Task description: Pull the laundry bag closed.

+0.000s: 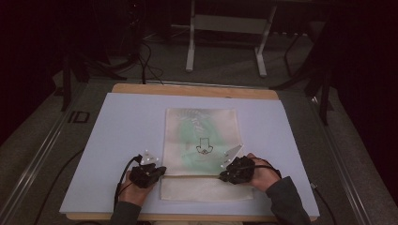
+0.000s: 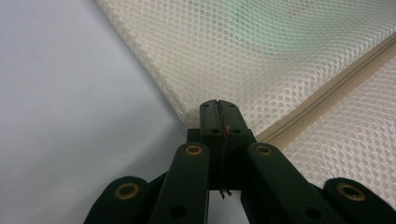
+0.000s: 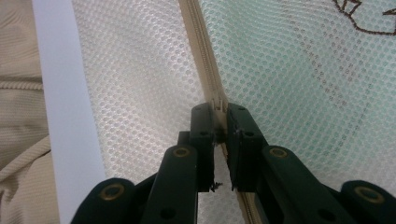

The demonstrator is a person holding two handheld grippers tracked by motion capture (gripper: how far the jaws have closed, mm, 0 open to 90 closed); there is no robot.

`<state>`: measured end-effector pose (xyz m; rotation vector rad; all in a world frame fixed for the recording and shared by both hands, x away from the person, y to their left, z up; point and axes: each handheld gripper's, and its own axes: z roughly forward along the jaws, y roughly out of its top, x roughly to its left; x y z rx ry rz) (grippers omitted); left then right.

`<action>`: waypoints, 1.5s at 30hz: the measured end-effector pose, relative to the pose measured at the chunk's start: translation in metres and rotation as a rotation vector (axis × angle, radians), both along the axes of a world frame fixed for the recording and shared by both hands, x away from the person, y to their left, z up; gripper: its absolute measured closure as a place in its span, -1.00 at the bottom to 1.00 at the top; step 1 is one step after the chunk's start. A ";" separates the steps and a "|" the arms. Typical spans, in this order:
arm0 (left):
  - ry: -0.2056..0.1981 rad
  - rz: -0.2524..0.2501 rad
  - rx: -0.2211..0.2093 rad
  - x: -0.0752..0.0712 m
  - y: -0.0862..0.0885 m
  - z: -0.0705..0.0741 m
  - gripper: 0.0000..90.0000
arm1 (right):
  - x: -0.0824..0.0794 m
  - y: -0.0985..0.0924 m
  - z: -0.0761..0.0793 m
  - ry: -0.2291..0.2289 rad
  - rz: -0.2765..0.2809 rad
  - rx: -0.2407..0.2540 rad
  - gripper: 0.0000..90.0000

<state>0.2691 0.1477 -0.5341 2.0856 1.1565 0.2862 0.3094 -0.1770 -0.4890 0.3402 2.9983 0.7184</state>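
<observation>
A cream mesh zip bag (image 1: 202,126) lies flat on the pale board (image 1: 126,122), with something green showing through its mesh and a small black outline printed on it (image 1: 204,147). Its beige zipper (image 2: 327,93) runs across near the front end. My left gripper (image 1: 162,169) sits at the bag's left edge, where its jaws (image 2: 217,105) are shut on the mesh right beside the zipper's end. At the right end of the zipper line my right gripper (image 1: 222,175) has its jaws (image 3: 219,109) pinched on the zipper pull (image 3: 218,100), with the zipper tape (image 3: 198,42) stretching away ahead.
The board rests on a wooden table (image 1: 187,89) with grey carpet around it. A metal frame's white legs (image 1: 190,51) and loose cables (image 1: 145,61) lie on the floor beyond. The person's beige clothing (image 3: 18,116) is just past the board's near edge.
</observation>
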 end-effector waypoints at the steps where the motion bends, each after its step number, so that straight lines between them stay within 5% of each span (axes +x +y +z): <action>1: 0.000 0.000 -0.001 0.000 0.000 0.000 0.99 | 0.000 -0.001 0.000 -0.002 0.001 -0.004 0.83; 45: -0.001 -0.004 0.007 0.000 0.000 0.000 0.99 | -0.002 -0.057 -0.008 0.029 -0.119 -0.015 0.83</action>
